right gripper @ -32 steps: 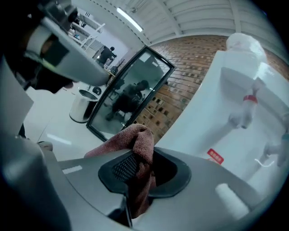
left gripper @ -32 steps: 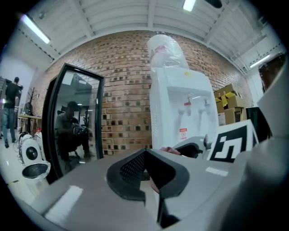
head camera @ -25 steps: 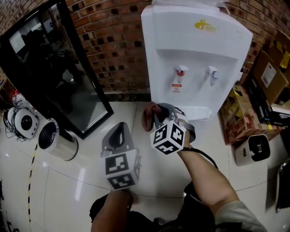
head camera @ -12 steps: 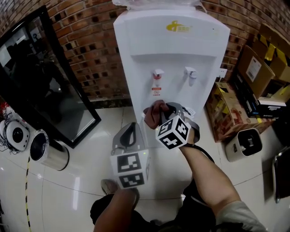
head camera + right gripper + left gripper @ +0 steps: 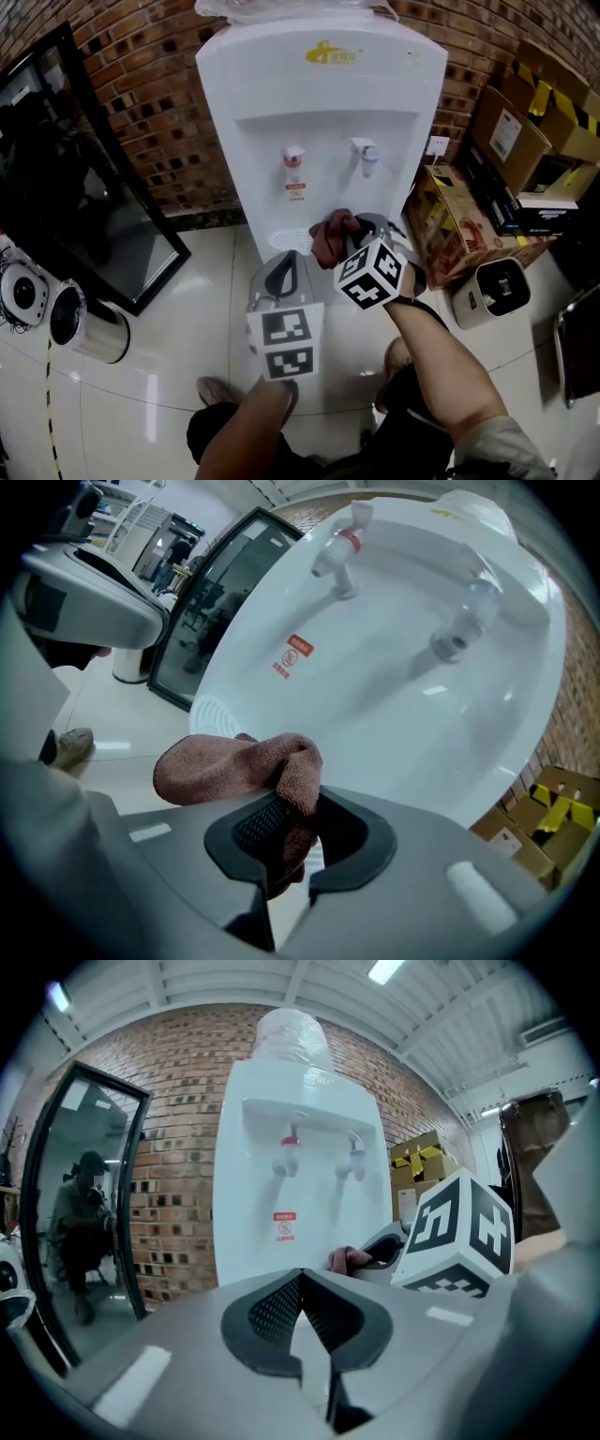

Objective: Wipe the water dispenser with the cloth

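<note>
Two grey hand-held grippers reach forward. At 6 o'clock the left gripper (image 5: 284, 269) points ahead with its jaws pressed together on nothing, seemingly kept spare. Just right of it, the right gripper (image 5: 349, 231) pinches a crumpled reddish-brown microfibre cloth (image 5: 328, 239) in narrowly parted jaws, bunched forward so fabric, not plastic, meets the surface. The cloth hangs just before the tall white plastic water dispenser (image 5: 323, 112) at 12 o'clock, near its round drip grille (image 5: 284, 240). Red tap (image 5: 293, 157) and blue tap (image 5: 364, 150) jut above and may snag a stroke. Cardboard boxes (image 5: 450, 234) crowd 3 o'clock; a black-framed glass door (image 5: 75, 197) stands at 9.

Water dispenser (image 5: 319, 122) bottle (image 5: 291, 7) partly off-frame
</note>
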`<state>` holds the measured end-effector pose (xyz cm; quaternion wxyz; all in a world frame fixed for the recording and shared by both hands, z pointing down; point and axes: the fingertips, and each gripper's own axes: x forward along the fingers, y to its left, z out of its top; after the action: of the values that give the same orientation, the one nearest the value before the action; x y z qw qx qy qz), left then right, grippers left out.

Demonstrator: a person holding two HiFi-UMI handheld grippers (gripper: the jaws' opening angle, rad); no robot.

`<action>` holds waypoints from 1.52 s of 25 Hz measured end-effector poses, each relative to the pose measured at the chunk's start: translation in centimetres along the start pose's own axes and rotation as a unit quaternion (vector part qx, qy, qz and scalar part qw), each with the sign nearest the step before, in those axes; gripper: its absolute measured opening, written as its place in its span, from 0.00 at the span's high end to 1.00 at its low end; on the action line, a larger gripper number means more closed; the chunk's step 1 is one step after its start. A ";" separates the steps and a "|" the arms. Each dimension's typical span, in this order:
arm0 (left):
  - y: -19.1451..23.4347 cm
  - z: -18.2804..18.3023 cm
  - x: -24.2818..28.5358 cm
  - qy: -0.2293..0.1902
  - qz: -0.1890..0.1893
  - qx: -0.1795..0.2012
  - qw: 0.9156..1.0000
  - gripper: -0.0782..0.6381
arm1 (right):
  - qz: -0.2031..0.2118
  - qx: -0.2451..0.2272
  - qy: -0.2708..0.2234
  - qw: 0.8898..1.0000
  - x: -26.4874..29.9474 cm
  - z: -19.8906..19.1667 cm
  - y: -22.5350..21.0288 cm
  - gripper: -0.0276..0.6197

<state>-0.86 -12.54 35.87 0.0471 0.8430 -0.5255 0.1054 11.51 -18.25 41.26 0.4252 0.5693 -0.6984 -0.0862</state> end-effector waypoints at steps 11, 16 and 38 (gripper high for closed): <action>-5.0 -0.7 3.1 0.010 -0.058 0.023 0.998 0.89 | -0.020 0.002 0.050 0.999 -2.5 -6.6 -4.0 0.83; -6.9 -1.1 4.2 0.013 -0.083 0.030 0.996 0.89 | -0.030 0.012 0.069 0.997 -2.8 -9.2 -5.5 0.83; -5.4 -1.8 3.9 0.024 -0.095 0.055 0.994 0.89 | -0.011 0.068 0.018 0.997 -6.4 -7.6 -5.9 0.83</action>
<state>5.44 -13.25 38.67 0.0233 0.8877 -0.4349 0.1491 20.98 -11.94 39.27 0.3972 0.6057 -0.6886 -0.0329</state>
